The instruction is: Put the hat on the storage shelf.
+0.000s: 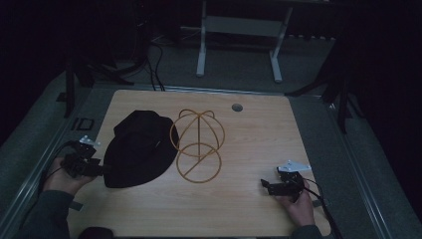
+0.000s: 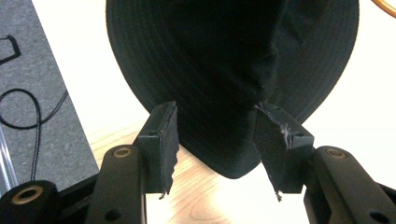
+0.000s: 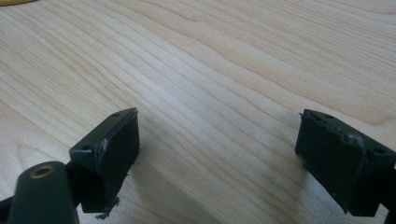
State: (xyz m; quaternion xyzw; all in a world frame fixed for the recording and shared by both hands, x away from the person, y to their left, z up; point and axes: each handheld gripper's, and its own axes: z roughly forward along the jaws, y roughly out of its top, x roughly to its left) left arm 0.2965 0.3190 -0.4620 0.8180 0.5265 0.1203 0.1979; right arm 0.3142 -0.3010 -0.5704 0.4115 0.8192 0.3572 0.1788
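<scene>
Nearest the high camera, two forearms come in from the bottom edge, each hand holding a two-jaw gripper at the near side of a light wooden table (image 1: 249, 209). At the near-left corner the left gripper (image 1: 102, 171) points level toward a black bucket hat (image 1: 139, 148) that lies flat on the left half of the tabletop. In the left gripper view the near edge of the hat's brim sits between the two jaws, which stand apart on either side of it; the pads (image 2: 169, 144) are beside the cloth, and whether they press on it cannot be told. A dark cable lies on the grey floor beside the table in that view.

Just right of the hat stands a wire hat rack (image 1: 198, 144) of orange-brown rods, a round base ring with a domed cage above it; the brim reaches its left side.

Well apart, near the near-right corner, the right gripper (image 1: 263, 185) rests low over bare wood, its jaws spread wide with nothing between them.
</scene>
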